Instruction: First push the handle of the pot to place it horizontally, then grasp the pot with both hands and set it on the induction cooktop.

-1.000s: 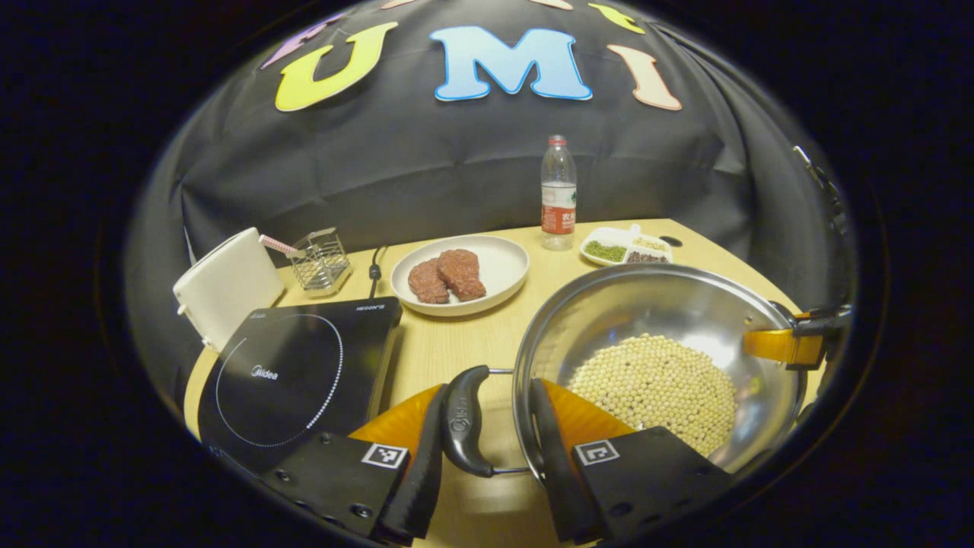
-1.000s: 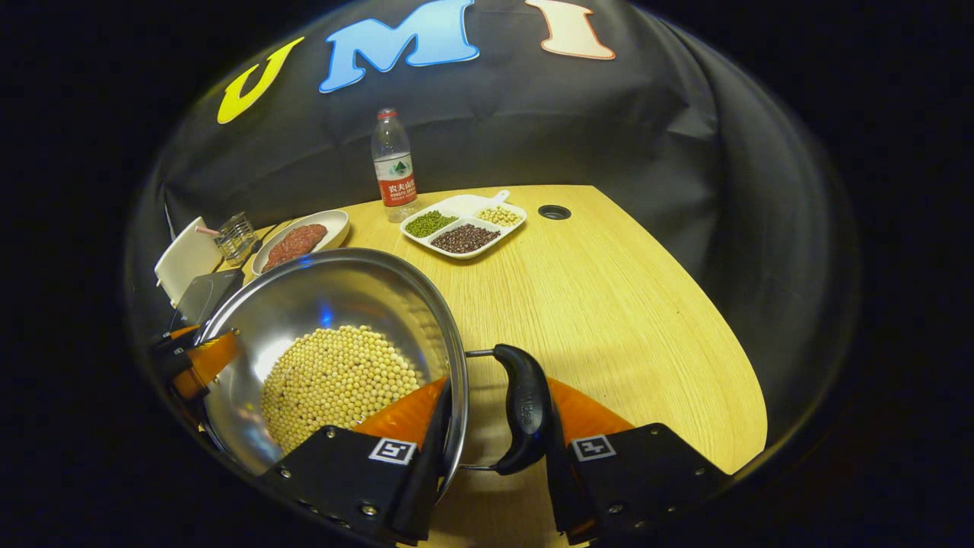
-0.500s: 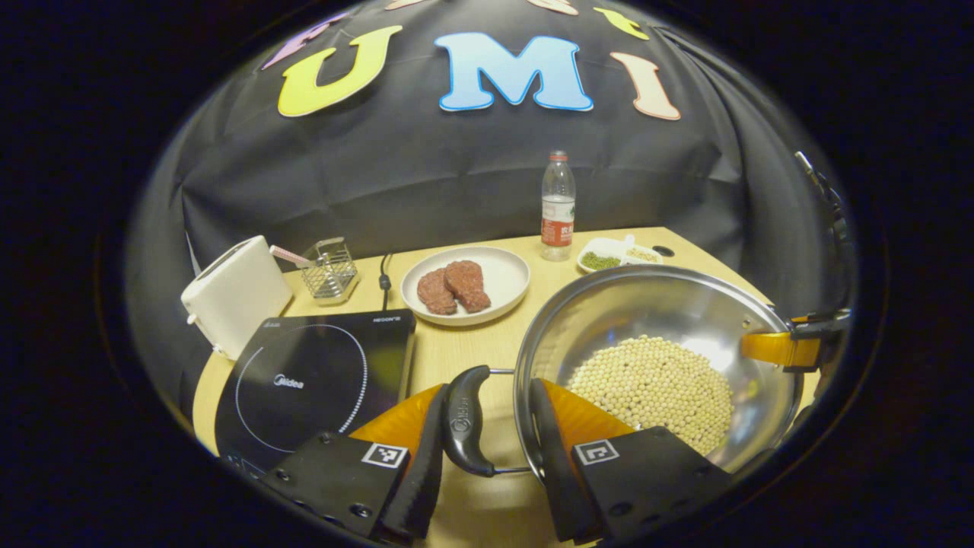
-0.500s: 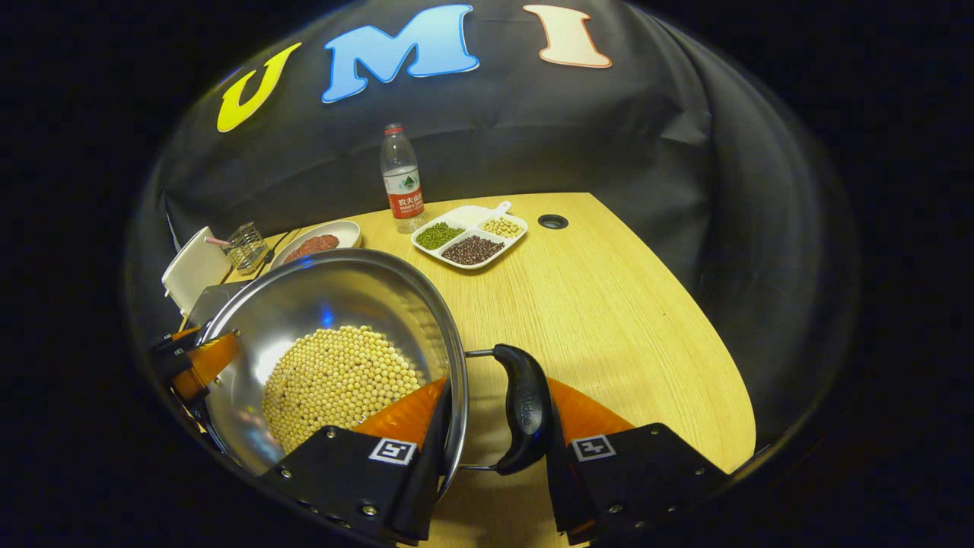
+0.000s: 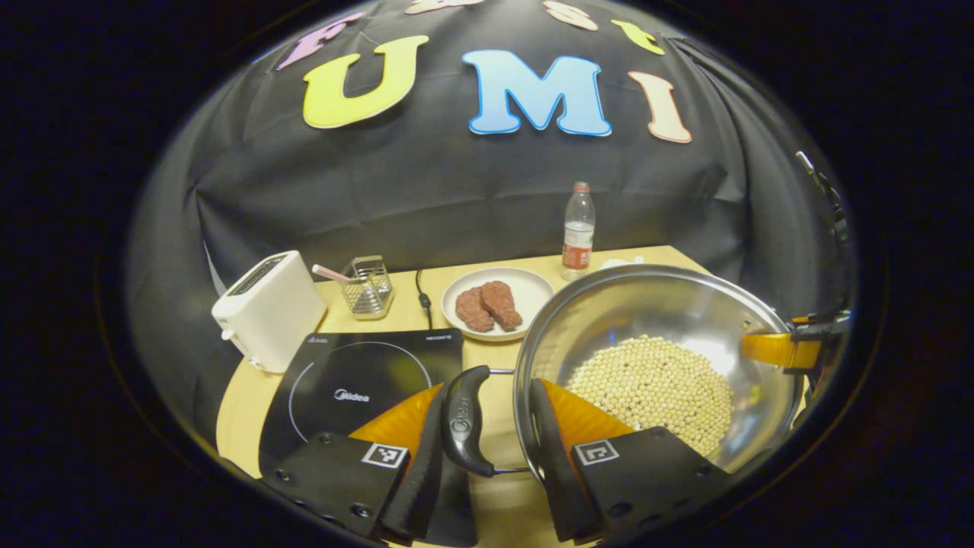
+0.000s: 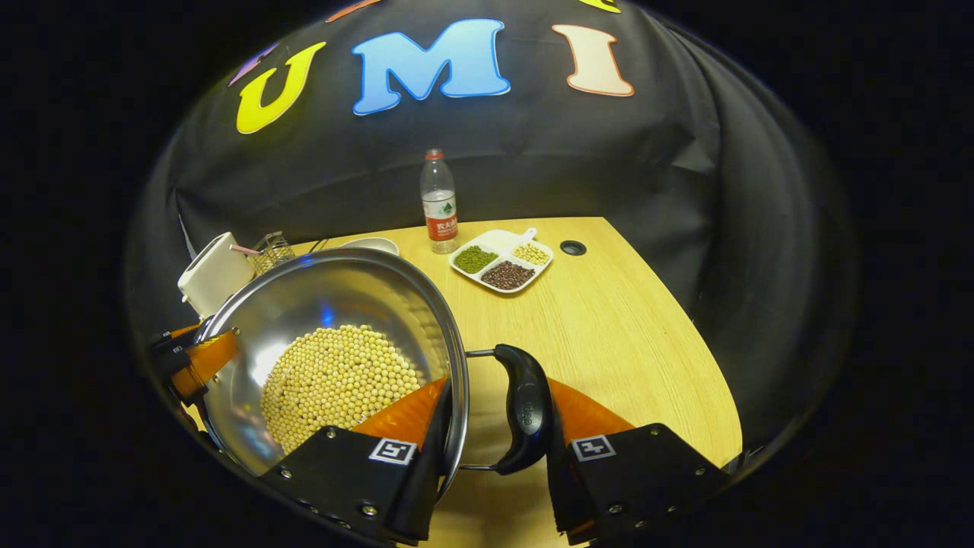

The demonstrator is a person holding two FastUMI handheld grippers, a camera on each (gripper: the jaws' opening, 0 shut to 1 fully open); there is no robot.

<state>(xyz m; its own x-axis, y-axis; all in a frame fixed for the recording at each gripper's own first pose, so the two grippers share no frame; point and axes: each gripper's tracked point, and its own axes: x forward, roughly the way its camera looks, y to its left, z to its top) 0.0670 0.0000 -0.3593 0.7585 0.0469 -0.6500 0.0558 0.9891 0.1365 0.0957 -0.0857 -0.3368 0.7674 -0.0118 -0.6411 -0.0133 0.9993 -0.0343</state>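
Note:
A steel pot (image 5: 654, 312) half full of pale beans (image 5: 654, 388) hangs above the table, held from both sides. My left gripper (image 5: 487, 388) is shut on the pot's left black handle (image 5: 464, 418), one finger outside the handle and the other inside the rim. In the right gripper view my right gripper (image 6: 496, 388) is shut on the right handle (image 6: 525, 407) of the pot (image 6: 335, 304) the same way. Each gripper shows at the pot's far rim in the other's view: the right gripper (image 5: 791, 346), the left gripper (image 6: 190, 358). The black induction cooktop (image 5: 358, 380) lies below, left of the pot.
Behind the cooktop stand a white toaster (image 5: 266, 308) and a wire rack (image 5: 367, 285). A plate with meat (image 5: 494, 301) and a water bottle (image 5: 578, 232) are farther back. A divided dish of beans (image 6: 501, 262) sits near a hole (image 6: 572, 247) in the wooden table (image 6: 609, 327).
Both grippers have risen with the pot, so the table things look smaller and lower. The cooktop has slid rightward in the left gripper view, now under my left finger.

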